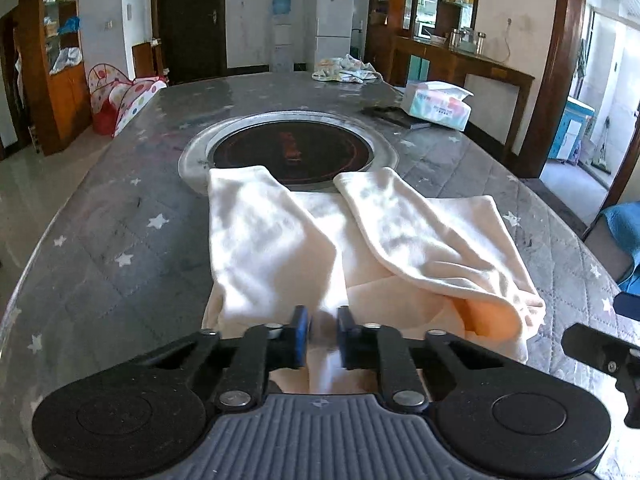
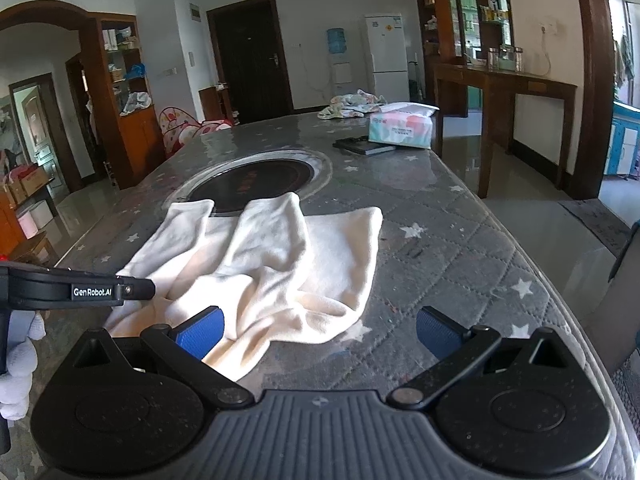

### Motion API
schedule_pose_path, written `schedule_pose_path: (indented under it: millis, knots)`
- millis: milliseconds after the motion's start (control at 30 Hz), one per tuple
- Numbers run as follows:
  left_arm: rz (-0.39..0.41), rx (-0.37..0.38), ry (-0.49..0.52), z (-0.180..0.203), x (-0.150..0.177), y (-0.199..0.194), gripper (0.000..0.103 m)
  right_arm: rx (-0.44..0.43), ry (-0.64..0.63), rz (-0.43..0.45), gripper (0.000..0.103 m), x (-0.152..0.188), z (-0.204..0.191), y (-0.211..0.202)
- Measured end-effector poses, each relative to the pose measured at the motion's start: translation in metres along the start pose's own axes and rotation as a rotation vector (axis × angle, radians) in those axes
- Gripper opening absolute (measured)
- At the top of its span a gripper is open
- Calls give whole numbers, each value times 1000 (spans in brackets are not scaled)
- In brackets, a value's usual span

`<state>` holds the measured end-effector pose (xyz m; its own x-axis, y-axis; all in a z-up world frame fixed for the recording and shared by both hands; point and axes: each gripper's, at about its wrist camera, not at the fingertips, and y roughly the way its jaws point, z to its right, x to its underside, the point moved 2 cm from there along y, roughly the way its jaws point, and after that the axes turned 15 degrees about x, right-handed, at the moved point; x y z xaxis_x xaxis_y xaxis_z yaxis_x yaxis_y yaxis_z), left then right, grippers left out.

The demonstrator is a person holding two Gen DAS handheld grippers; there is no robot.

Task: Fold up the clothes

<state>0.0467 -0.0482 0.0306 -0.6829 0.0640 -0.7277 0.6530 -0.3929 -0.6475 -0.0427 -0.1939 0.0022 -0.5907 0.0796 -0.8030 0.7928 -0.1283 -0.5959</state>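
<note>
Garment: a cream garment [image 1: 304, 240] lay on the grey star-patterned table [image 1: 120, 216], filling the centre of the left wrist frame; two sleeve-like flaps were folded over its body, their ends reaching the rim of the round black cooktop [image 1: 292, 152] set into the table.
Garment, right wrist view: the same cream garment [image 2: 272, 264] sat in the centre-left of the frame, rumpled at its near edge.
Left gripper: the left gripper [image 1: 322, 334] stood at the lower centre of its frame, jaws nearly closed, the blue pads pinching a bunched fold at the garment's near edge.
Right gripper: the right gripper [image 2: 320, 334] showed at the bottom of its frame, jaws wide apart and holding nothing; the left pad hovered over the garment's near corner, the right pad over bare table.
Person: a white-gloved hand [image 2: 18, 364] at the lower left edge of the right wrist frame.
Far table: a tissue pack [image 1: 438, 104] in the upper right, beside a dark flat object [image 1: 394, 116]; a pile of patterned cloth [image 1: 346, 68] beyond them.
</note>
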Motion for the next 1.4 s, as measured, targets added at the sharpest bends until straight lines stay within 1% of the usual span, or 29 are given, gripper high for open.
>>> schedule_pose_path:
  millis: [200, 400, 500, 533, 667, 700, 733, 767, 800, 867, 900, 933, 967, 1000, 1033, 1067, 1100, 1167, 1200, 1300, 1400]
  knots:
    - [44, 7, -29, -8, 7, -21, 4, -45, -59, 19, 103, -15, -20, 4]
    - [76, 12, -85, -19, 15, -44, 3, -91, -157, 36, 103, -31, -51, 14]
    - [82, 43, -85, -18, 11, -48, 3, -100, -208, 22, 101, -34, -65, 26]
    - [84, 49, -76, -17, 8, -48, 5, -105, -221, 10, 97, -34, -69, 31]
    - [73, 60, -30, -9, -2, -39, 9, -110, -272, -45, 89, -31, -77, 48]
    - [66, 65, -24, -8, -3, -35, 9, -104, -288, -54, 83, -30, -78, 51]
    - [58, 69, -18, -7, -5, -30, 13, -102, -301, -64, 79, -27, -78, 53]
    - [48, 74, -16, -6, -6, -26, 18, -101, -310, -72, 78, -25, -78, 54]
    - [39, 78, -13, -5, -7, -22, 22, -101, -313, -77, 73, -24, -77, 56]
    - [17, 78, -1, -2, -7, -12, 35, -96, -313, -86, 65, -22, -74, 57]
    - [6, 74, 7, 0, -7, -7, 36, -94, -309, -90, 58, -21, -73, 57]
    - [-4, 72, 15, 1, -7, -2, 36, -96, -302, -93, 53, -21, -71, 57]
    - [-12, 71, 24, 2, -6, 1, 34, -100, -294, -93, 50, -21, -69, 57]
    - [-19, 69, 34, 3, -6, 5, 34, -104, -284, -92, 44, -21, -66, 56]
    - [-27, 67, 42, 3, -5, 8, 28, -105, -278, -91, 38, -21, -64, 55]
    - [-34, 63, 39, 1, -4, 10, 12, -102, -269, -88, 34, -21, -62, 55]
    - [-41, 65, 30, -1, -3, 12, 11, -99, -258, -86, 29, -21, -59, 53]
    - [-29, 66, 10, -6, 0, 8, 9, -103, -237, -77, 19, -22, -53, 50]
    - [-21, 65, 1, -8, 1, 6, 8, -105, -226, -71, 15, -22, -49, 48]
    - [24, 56, -17, -11, 3, -11, 7, -93, -202, -44, 8, -20, -40, 38]
    - [68, 42, -31, -14, 6, -32, 7, -85, -174, -15, 6, -18, -28, 25]
